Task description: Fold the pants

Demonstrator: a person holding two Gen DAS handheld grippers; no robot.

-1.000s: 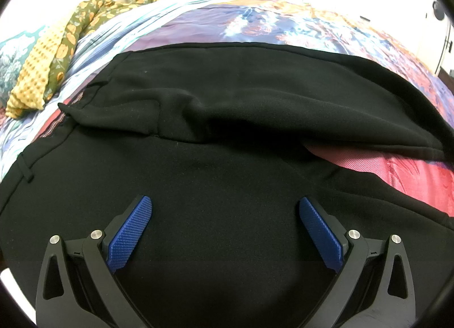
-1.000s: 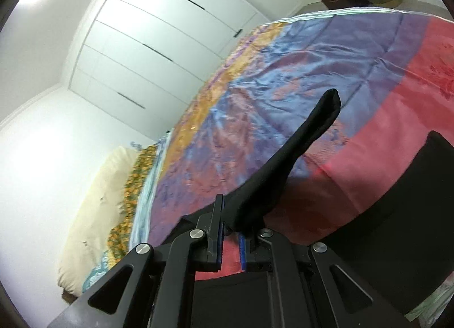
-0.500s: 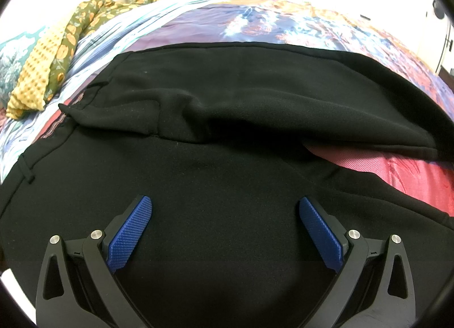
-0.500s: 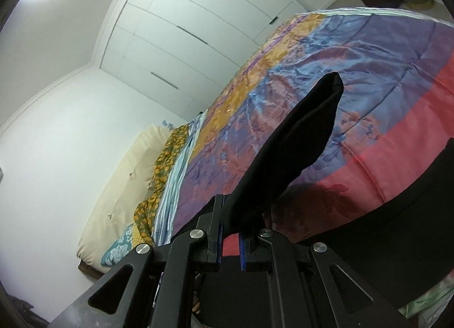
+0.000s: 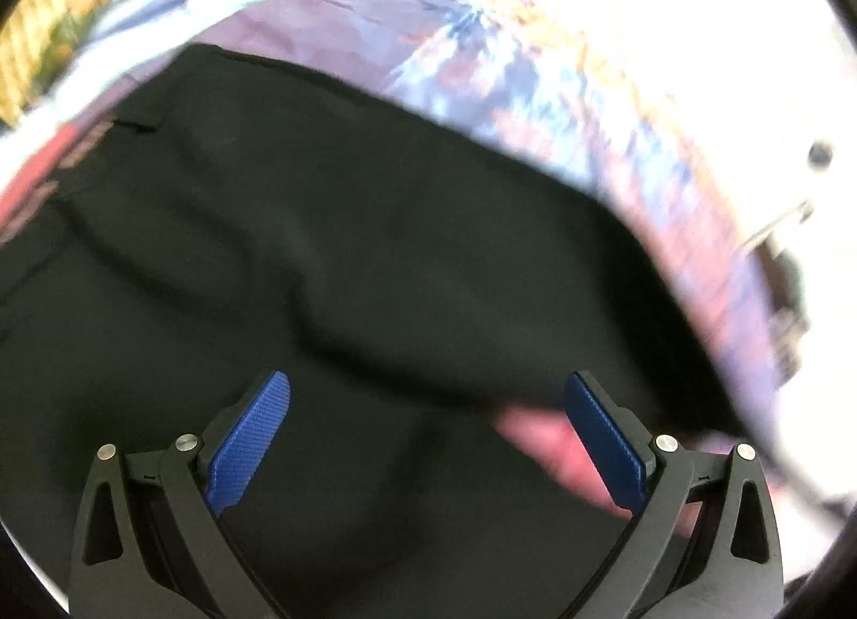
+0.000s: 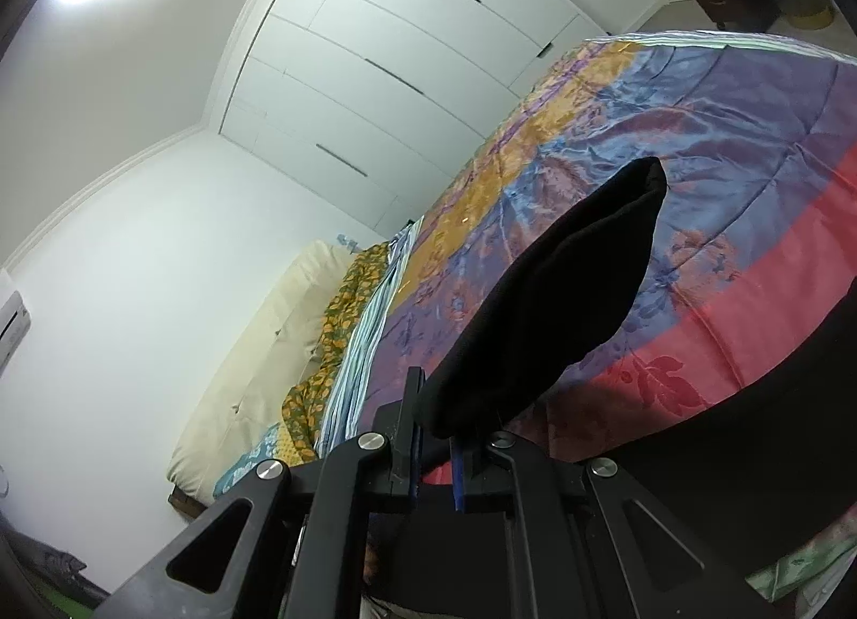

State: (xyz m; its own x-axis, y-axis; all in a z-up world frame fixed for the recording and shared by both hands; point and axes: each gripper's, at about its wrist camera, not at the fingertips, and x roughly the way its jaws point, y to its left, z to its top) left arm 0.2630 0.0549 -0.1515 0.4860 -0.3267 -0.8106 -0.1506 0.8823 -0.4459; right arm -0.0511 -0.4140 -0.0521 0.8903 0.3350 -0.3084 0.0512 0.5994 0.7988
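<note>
Pants [image 6: 557,319] pinched in the right gripper [image 6: 434,450], its blue pads clamped tight on a raised fold of black cloth that stands up off the bed. Left gripper [image 5: 426,437] hangs above the black fabric [image 5: 332,255] with its jaws spread wide, nothing between them, that view smeared with blur. Under it all lies the satin quilt [image 6: 750,148], purple, orange and red, a strip of red showing beside the left gripper's pad. Farther off, a yellow floral cloth [image 6: 343,319] against a cream pillow [image 6: 268,351], and white wardrobe doors [image 6: 407,62] behind.
</note>
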